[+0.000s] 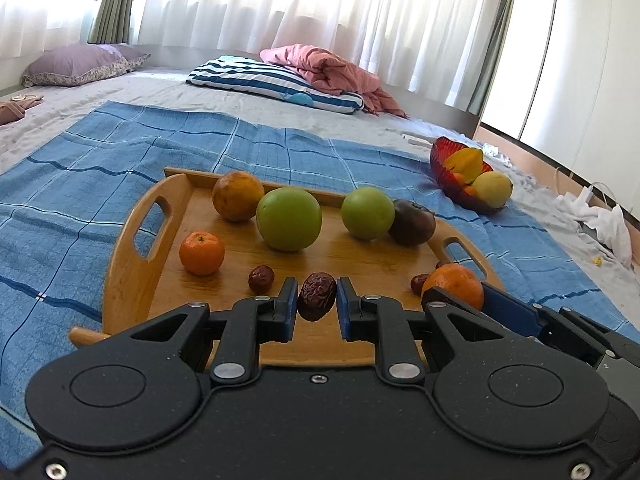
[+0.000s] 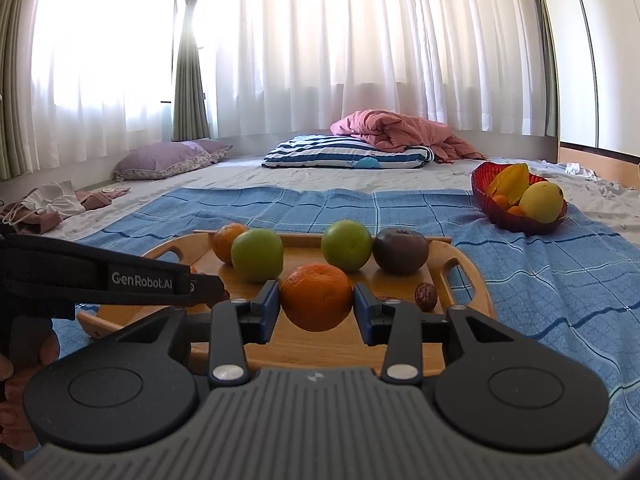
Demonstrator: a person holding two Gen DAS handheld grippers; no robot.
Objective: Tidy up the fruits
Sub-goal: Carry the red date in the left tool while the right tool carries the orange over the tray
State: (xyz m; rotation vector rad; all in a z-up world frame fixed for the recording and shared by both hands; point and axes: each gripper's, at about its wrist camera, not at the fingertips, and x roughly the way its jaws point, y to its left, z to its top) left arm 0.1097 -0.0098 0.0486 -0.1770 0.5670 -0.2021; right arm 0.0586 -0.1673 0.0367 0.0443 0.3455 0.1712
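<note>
Mid-sort, with both fruits held just above the wooden tray (image 1: 132, 276) on the bed. Left hand-held gripper (image 1: 317, 300) clamped narrowly on a wrinkled red date (image 1: 316, 296); right hand-held gripper (image 2: 316, 300) closed on an orange (image 2: 316, 296). Probably next: carrying each over to the red bowl (image 2: 486, 192) off to the right, already holding fruit, then loosening the grip gently to avoid rolling.

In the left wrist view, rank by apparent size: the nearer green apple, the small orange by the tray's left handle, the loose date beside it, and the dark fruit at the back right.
Largest to smallest as they look:
1. Nearer green apple
2. Dark fruit and small orange: too alike to rank, and the orange sits nearer the camera
3. Loose date
</note>
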